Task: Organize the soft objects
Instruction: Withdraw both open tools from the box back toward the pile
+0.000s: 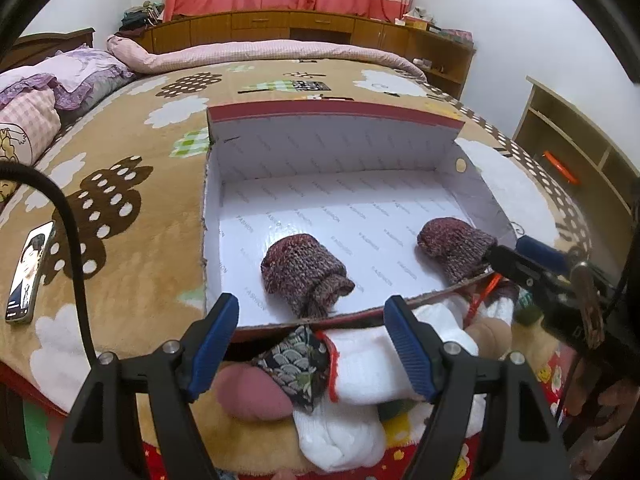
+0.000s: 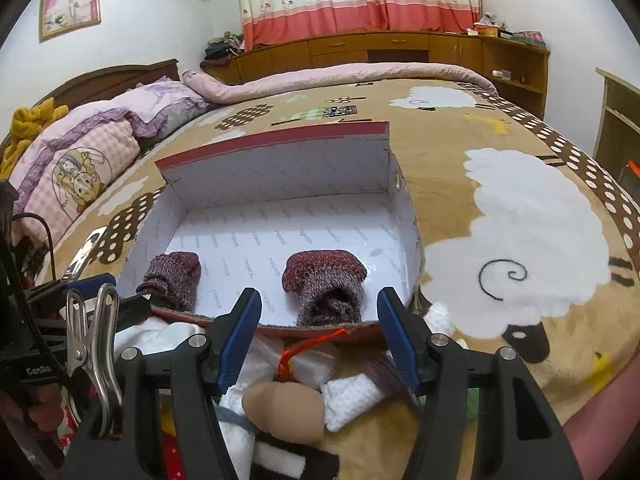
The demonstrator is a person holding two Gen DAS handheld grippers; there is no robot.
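A white-lined cardboard box [image 1: 332,110] with a red rim lies open on the bed. Two rolled maroon knit socks rest near its front edge, one on the left [image 1: 304,272] [image 2: 172,276] and one on the right [image 1: 452,246] [image 2: 324,276]. My left gripper [image 1: 310,308] hovers open just in front of the left roll, with nothing between its pads. My right gripper [image 2: 318,298] stands open before the right roll, also empty. Below both lies a heap of loose socks: white ones [image 1: 372,360], a dark patterned one [image 1: 296,364], a pink one [image 1: 252,396] and a tan one [image 2: 284,404].
A phone [image 1: 28,272] lies on the brown sheep-print blanket [image 2: 520,216] left of the box, with a black cable [image 1: 72,232] arching over it. Pillows [image 2: 80,168] sit at the head of the bed. A metal clip [image 2: 92,328] hangs on the left gripper.
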